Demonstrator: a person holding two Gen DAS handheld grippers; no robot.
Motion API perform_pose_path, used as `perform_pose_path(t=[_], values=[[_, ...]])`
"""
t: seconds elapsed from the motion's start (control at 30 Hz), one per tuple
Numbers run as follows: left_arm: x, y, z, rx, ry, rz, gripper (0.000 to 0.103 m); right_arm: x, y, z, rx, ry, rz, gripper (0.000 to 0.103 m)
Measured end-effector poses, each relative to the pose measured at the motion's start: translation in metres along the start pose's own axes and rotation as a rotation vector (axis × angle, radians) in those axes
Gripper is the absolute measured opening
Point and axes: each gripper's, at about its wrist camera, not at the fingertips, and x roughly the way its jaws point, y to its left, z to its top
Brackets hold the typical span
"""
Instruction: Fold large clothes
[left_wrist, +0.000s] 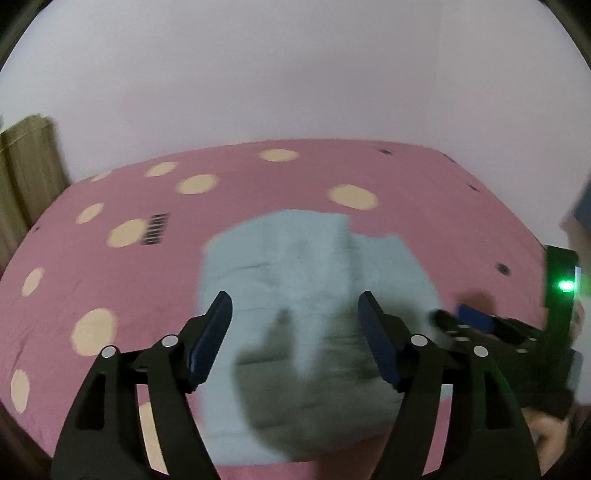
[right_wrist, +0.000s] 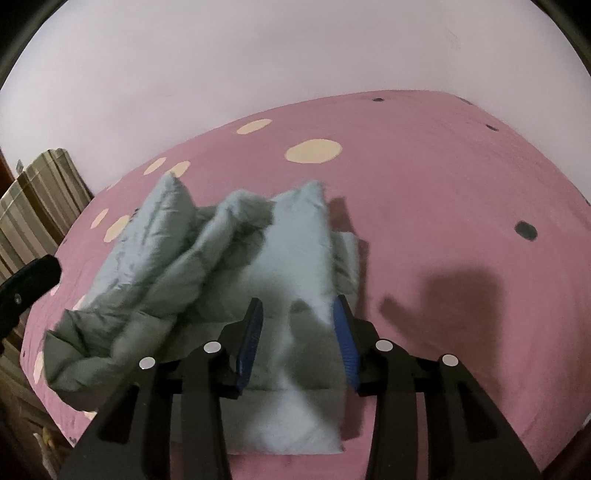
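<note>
While unheld: garment, L tongs apart.

The large garment is pale grey-green, a soft fabric with quilted-looking ridges. It lies on the pink bedsheet near its front edge. In the right wrist view its left part is bunched into raised, creased folds, while its right part lies flatter. In the left wrist view the garment looks blurred, spread fairly flat.
</note>
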Motion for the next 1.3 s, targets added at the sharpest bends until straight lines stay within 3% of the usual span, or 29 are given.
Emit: perform_pose_path(t=[0.1, 0.2, 0.33, 0.53, 0.63, 0.87, 0.9, 1.0, 1.1, 1.3], values=[[0.012, 0.048, -0.007, -0.062, 0.015, 0.108, 0.075, 0.002, 0.016, 0.007, -0.014, 0.006, 0.03, 0.041], [0.031, 0.089, -0.017, -0.145, 0.069, 0.149, 0.075, 0.003, 0.036, 0.013, -0.044, 0.0, 0.042, 0.053], [0.048, 0.122, -0.03, -0.211, 0.109, 0.181, 0.075, 0.008, 0.063, 0.021, -0.074, 0.006, 0.067, 0.055], [0.062, 0.137, -0.041, -0.239, 0.138, 0.156, 0.075, 0.019, 0.095, 0.03, -0.103, 0.026, 0.086, 0.065], [0.068, 0.134, -0.046, -0.24, 0.146, 0.13, 0.075, 0.029, 0.106, 0.028, -0.132, 0.049, 0.054, 0.07], [0.084, 0.131, -0.05, -0.261, 0.16, 0.073, 0.075, 0.059, 0.098, 0.015, -0.079, 0.146, 0.063, 0.07], [0.086, 0.13, -0.05, -0.259, 0.162, 0.07, 0.075, 0.06, 0.095, 0.014, -0.065, 0.148, 0.073, 0.069], [0.089, 0.126, -0.049, -0.253, 0.162, 0.06, 0.075, 0.063, 0.095, 0.013, -0.056, 0.162, 0.11, 0.036], [0.09, 0.121, -0.047, -0.25, 0.161, 0.045, 0.075, 0.064, 0.099, 0.012, -0.072, 0.17, 0.14, 0.014], [0.082, 0.108, -0.029, -0.255, 0.135, -0.024, 0.075, 0.037, 0.091, 0.025, -0.093, 0.07, 0.114, 0.006]])
